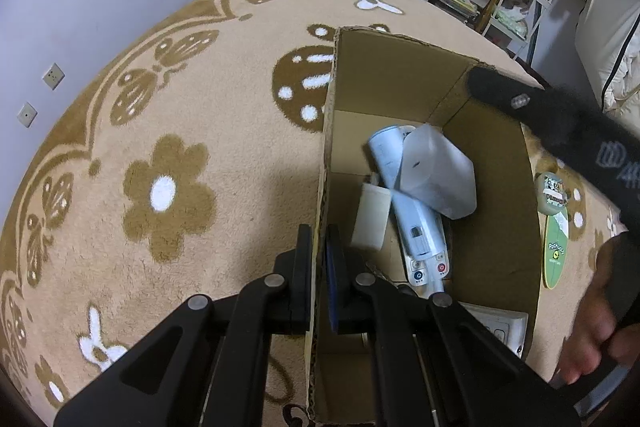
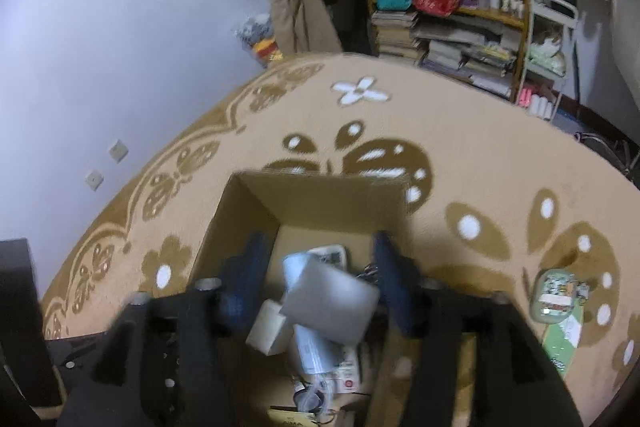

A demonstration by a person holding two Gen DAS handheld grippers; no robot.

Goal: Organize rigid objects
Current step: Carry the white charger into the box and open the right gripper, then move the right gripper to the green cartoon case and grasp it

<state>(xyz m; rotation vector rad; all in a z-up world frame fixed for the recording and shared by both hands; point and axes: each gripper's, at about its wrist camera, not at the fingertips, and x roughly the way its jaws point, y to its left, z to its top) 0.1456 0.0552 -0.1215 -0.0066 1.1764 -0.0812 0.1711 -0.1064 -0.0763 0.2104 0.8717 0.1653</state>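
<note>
The cardboard box [image 1: 400, 75] is shown standing on a beige carpet [image 1: 168, 99] with brown flower and butterfly motifs. Its near end is cut off by the lower frame edge and partly hidden behind the linkages in both views. Inside lie a translucent container [image 1: 436, 171], tilted over a pale blue tube-shaped device [image 1: 404, 211], and a small cream box [image 1: 372, 217]; further items at the near end are blurred and cannot be identified. The right wrist view is smeared, so printed labels are unreadable.

The left tongs [image 1: 319, 247] are seen clamped on the box's left wall, 1 finger outside and 1 inside. The right tongs [image 2: 320, 279] are held apart over the box interior, with the translucent container seen between the fingers; no contact with the pads can be made out. A green case [image 2: 556, 297] lies on the carpet outside the box, to its right. A hand [image 1: 592, 327] appears at the right edge of the left view.
</note>
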